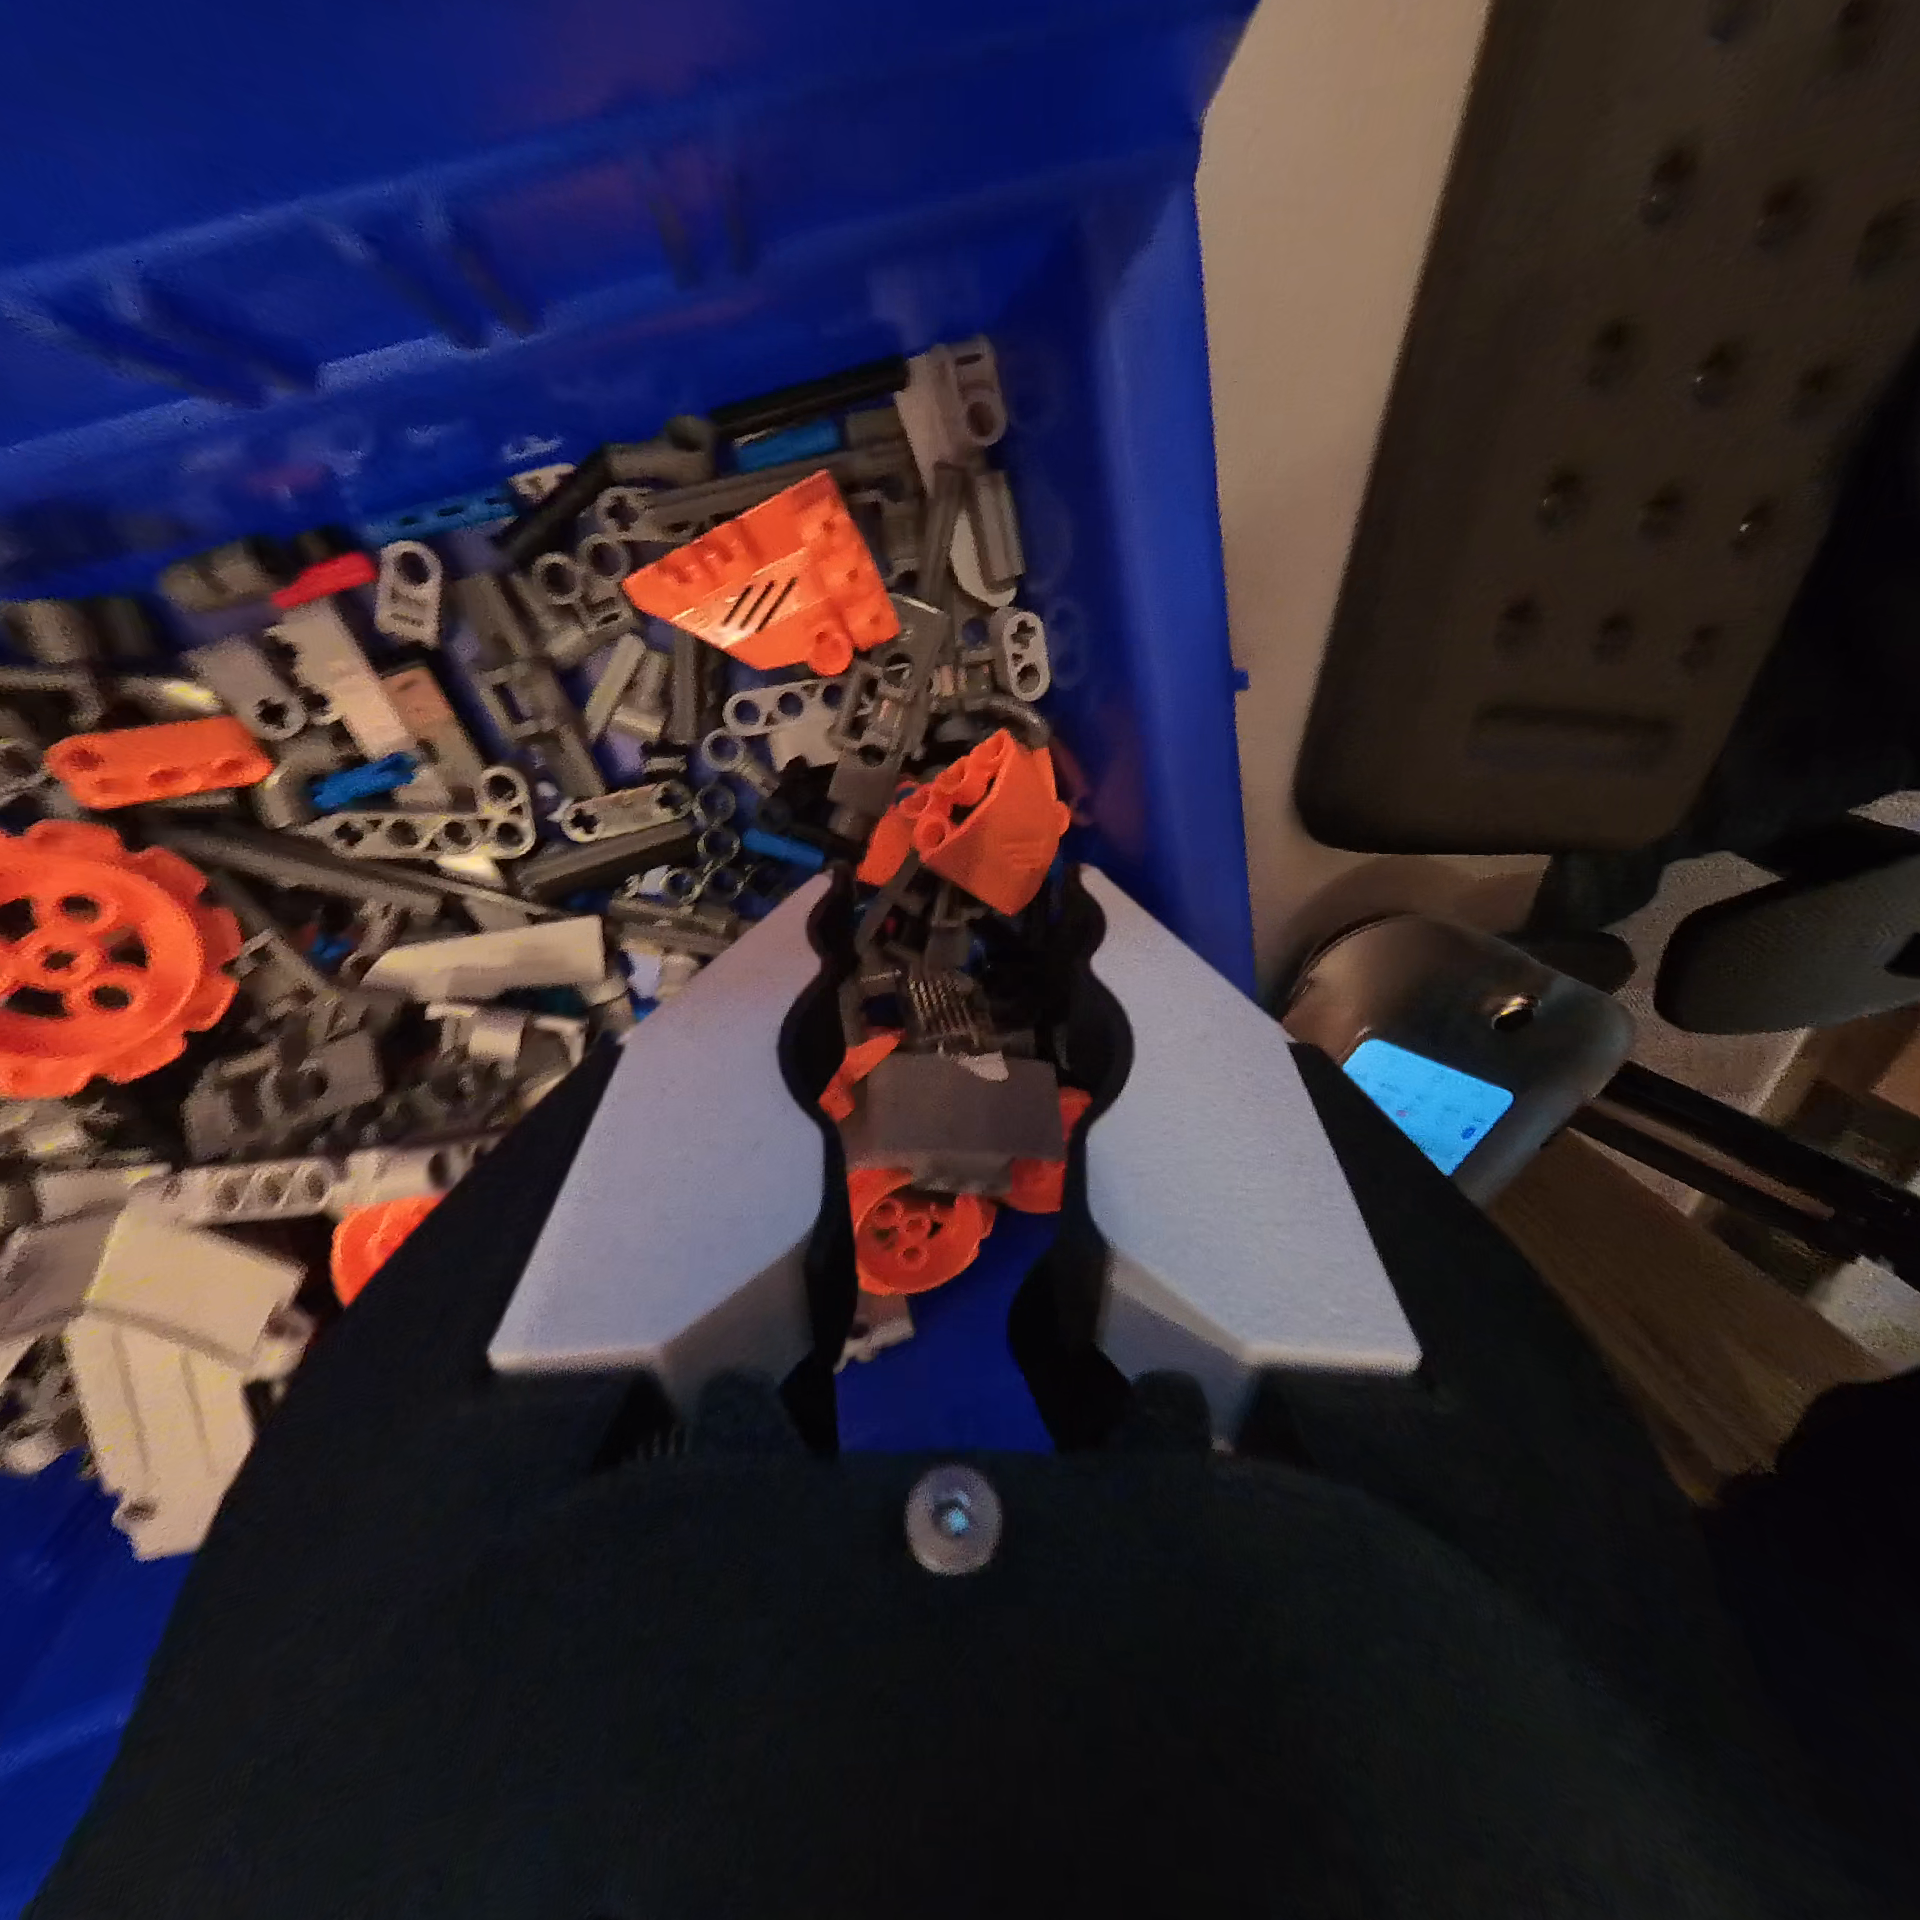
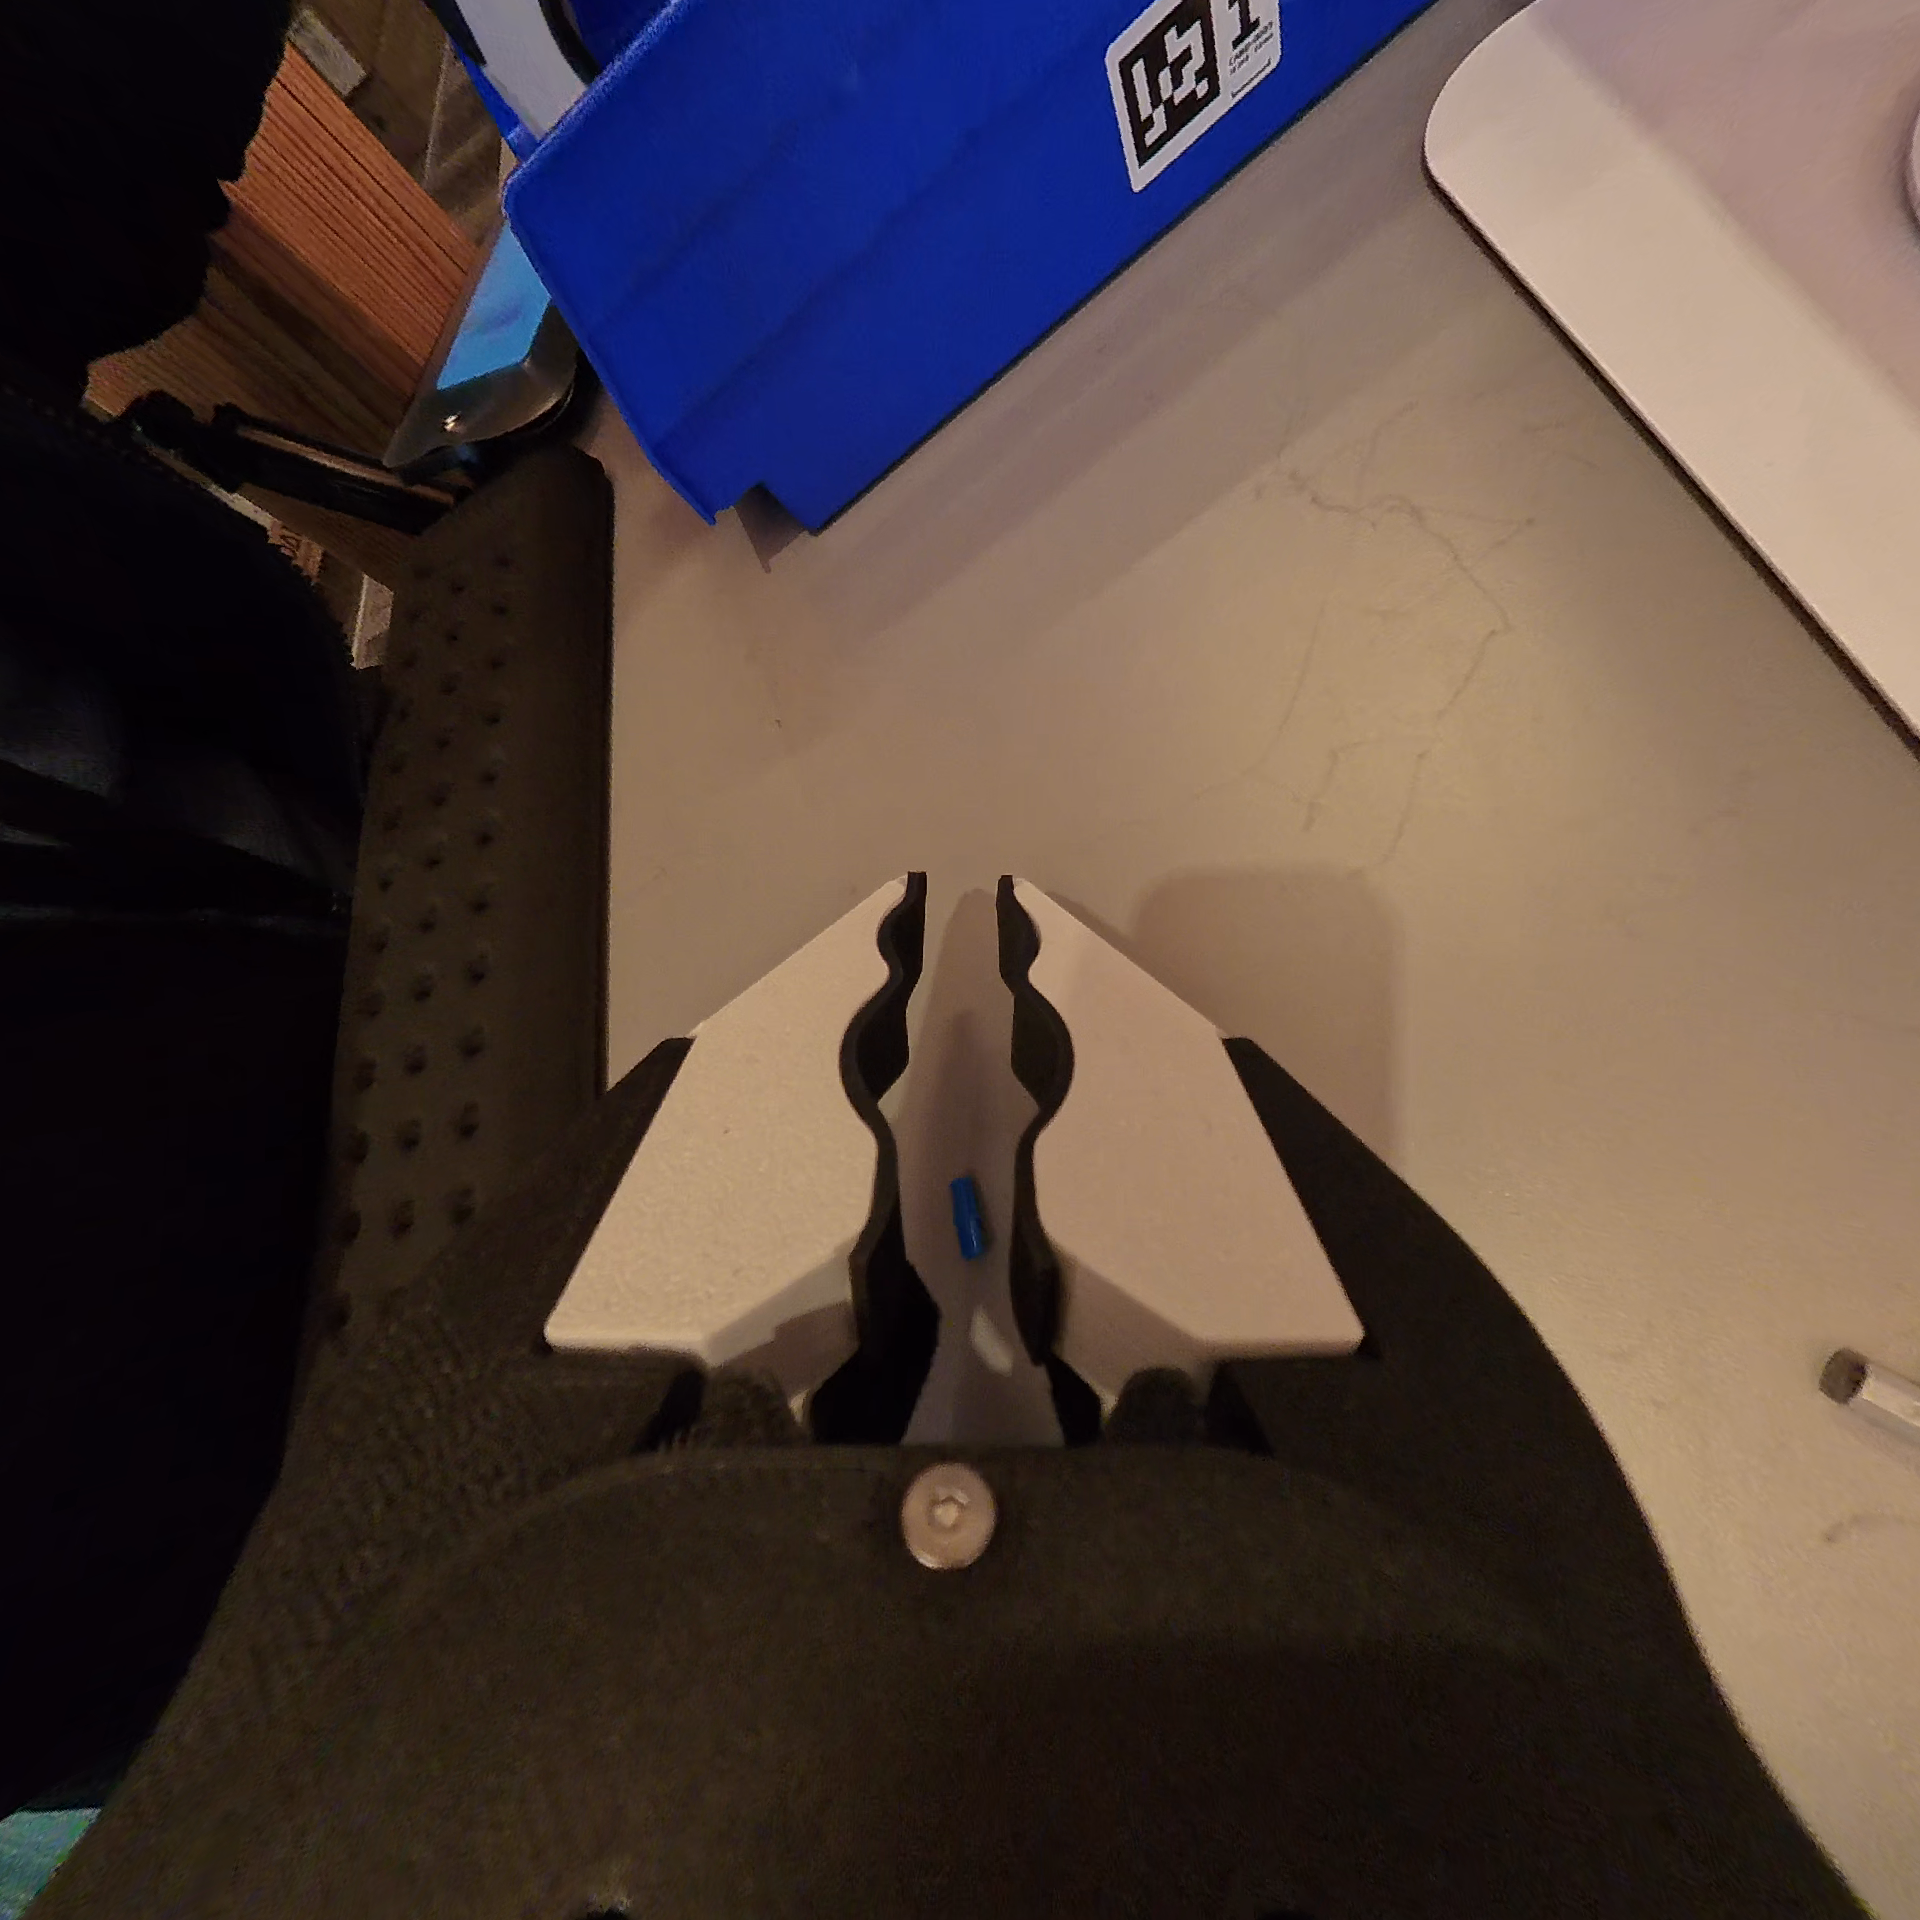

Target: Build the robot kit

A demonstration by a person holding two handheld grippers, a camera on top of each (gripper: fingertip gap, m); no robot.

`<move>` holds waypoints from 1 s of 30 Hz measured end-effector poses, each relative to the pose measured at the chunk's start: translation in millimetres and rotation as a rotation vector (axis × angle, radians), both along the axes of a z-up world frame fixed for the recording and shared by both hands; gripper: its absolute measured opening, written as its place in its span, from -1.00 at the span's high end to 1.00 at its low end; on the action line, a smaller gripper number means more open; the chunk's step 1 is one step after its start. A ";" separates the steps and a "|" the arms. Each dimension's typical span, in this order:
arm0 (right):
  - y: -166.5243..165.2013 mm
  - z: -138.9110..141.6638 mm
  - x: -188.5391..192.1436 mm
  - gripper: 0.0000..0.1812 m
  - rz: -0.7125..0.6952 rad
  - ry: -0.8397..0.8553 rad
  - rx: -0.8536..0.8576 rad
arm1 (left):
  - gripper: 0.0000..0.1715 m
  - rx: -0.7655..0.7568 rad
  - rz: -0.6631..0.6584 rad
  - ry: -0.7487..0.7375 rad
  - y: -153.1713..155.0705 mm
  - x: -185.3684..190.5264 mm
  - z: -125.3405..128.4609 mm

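In the left wrist view my left gripper [image 1: 956, 878] is shut on a small toy assembly [image 1: 951, 1101] built of grey and orange parts, with an orange wheel [image 1: 909, 1231] low in it. I hold it over a blue bin [image 1: 623, 260] filled with several loose grey, blue and orange building parts [image 1: 499, 790], close to the bin's right wall. In the right wrist view my right gripper [image 2: 961, 883] is slightly open and empty, low over a pale table [image 2: 1247, 675]. A small blue pin [image 2: 966, 1221] lies on the table under the gap between its fingers.
The blue bin [image 2: 831, 260], bearing a black-and-white marker sticker [image 2: 1195, 94], stands ahead of the right gripper. A white board [image 2: 1714, 364] lies at the right, and a small cylinder [image 2: 1860, 1382] at the right edge. A black dimpled slab [image 2: 478, 831] runs along the left; it also shows in the left wrist view [image 1: 1610, 416]. There is about 25 centimetres between the tips of the two grippers.
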State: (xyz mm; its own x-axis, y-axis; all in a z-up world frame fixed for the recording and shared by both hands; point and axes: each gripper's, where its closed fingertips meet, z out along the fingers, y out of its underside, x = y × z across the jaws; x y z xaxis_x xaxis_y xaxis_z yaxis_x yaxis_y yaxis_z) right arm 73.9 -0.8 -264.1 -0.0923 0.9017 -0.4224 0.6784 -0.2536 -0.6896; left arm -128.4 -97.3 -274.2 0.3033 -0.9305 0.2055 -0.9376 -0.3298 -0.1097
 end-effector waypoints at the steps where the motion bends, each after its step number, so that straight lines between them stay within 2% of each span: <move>1: -0.1 -0.1 0.0 0.87 0.000 0.000 0.001 | 0.58 -0.015 -0.006 0.010 -2.1 0.4 -4.2; 4: 0.4 -0.4 0.1 0.87 -0.001 -0.001 0.001 | 0.76 -0.023 -0.019 -0.015 -3.2 4.7 -9.2; 9: 0.5 -1.1 -0.1 0.87 -0.001 -0.001 -0.006 | 0.84 0.051 0.032 -0.005 14.3 -2.2 -7.5; 19: 1.8 -3.0 -0.4 0.88 -0.006 -0.002 -0.010 | 0.83 0.230 0.187 0.021 62.5 -32.7 8.4; 22: 2.2 -1.8 -0.9 0.88 -0.008 0.005 -0.008 | 0.76 0.264 0.213 0.017 70.9 -36.8 10.0; 25: 1.9 -1.0 -1.1 0.87 -0.005 0.012 -0.011 | 0.64 0.257 0.222 0.006 66.9 -36.8 14.5; 30: 0.3 0.1 -2.1 0.87 0.007 0.026 -0.010 | 0.62 0.268 0.220 -0.042 60.7 -33.5 31.9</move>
